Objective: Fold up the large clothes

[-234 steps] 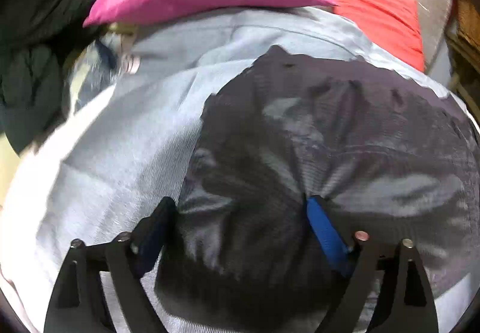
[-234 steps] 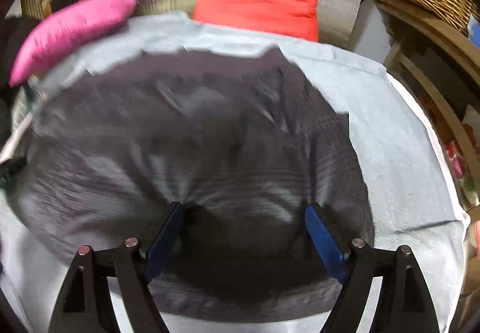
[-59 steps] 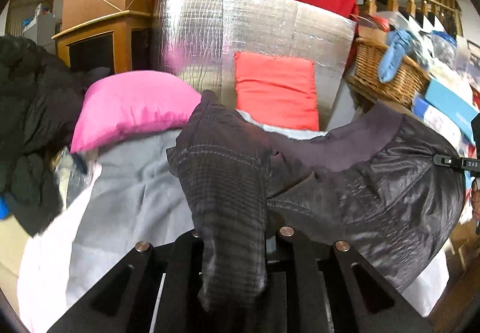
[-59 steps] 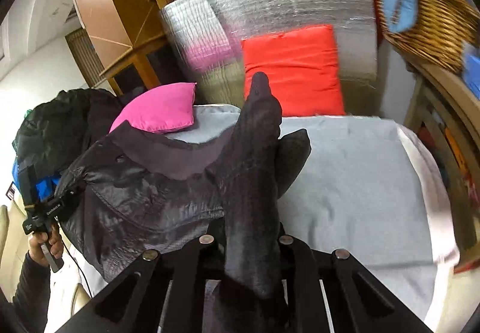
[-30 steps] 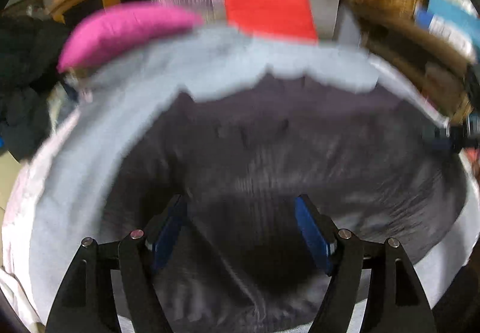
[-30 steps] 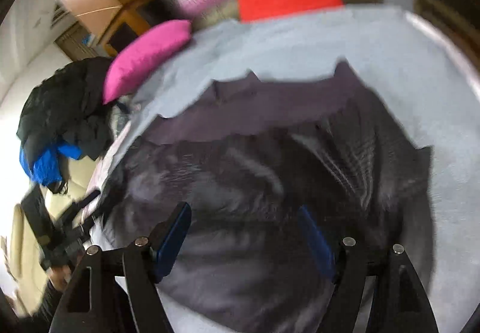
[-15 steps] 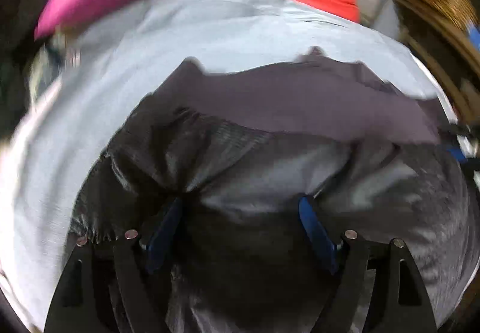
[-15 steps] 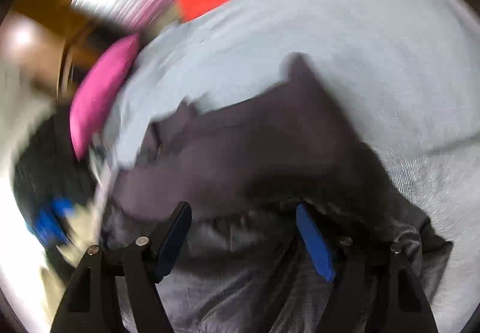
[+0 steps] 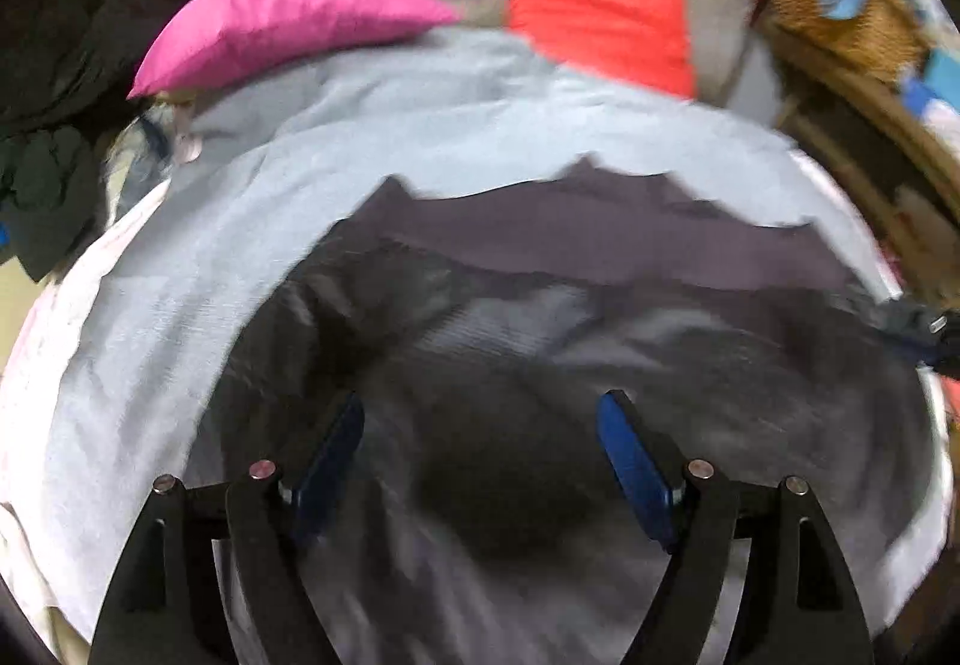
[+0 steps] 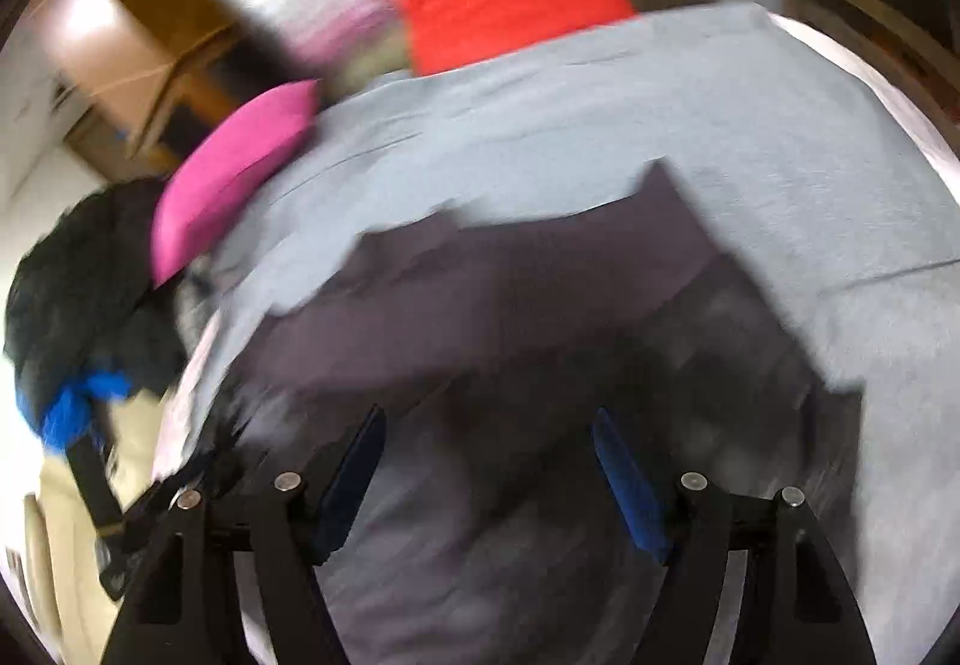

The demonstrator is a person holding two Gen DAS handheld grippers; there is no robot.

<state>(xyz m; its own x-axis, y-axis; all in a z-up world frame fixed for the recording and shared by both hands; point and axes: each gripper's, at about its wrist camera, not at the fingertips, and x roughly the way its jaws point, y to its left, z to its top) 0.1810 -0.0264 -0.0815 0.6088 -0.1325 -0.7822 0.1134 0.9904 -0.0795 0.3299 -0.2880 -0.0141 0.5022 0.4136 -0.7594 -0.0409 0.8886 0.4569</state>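
A large dark jacket (image 9: 540, 317) lies spread on the grey sheet (image 9: 270, 197) of a bed, its plain lining strip along the far edge. My left gripper (image 9: 480, 401) hovers open over the jacket's near left part, with nothing pinched between its blue pads. The right wrist view shows the same jacket (image 10: 540, 305) under my right gripper (image 10: 487, 413). Its jaws are opening, and only flat fabric lies below them. Both views are motion-blurred.
A pink pillow (image 9: 288, 29) and a red cushion (image 9: 600, 11) sit at the bed's head against a silver padded panel. Dark clothes (image 9: 48, 95) are piled off the left side. A wicker basket (image 9: 840, 11) and wooden rails stand on the right.
Two seconds ago both grippers held the jacket up, shut on it. Since then they have opened and it lies on the bed. In the last half second both views pulled back a little.
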